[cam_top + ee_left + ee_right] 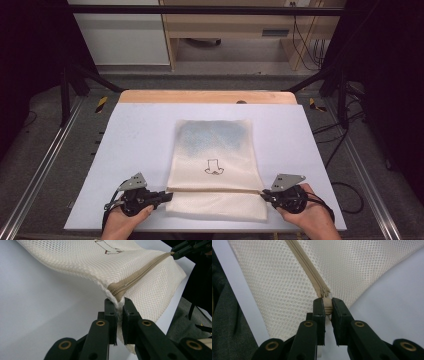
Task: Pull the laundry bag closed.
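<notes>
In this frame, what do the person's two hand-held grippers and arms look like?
Both are black. The left hand-held gripper and the right hand-held gripper each carry a grey three-cornered plate on top and trail a black cable. Close up, each has two flat black jaws on linked arms with brass-coloured pivot rings, as on the left one and the right one. No sleeves show on the forearms.

No readable text; the mesh bag (215,165) bears only a small outline drawing.
</notes>
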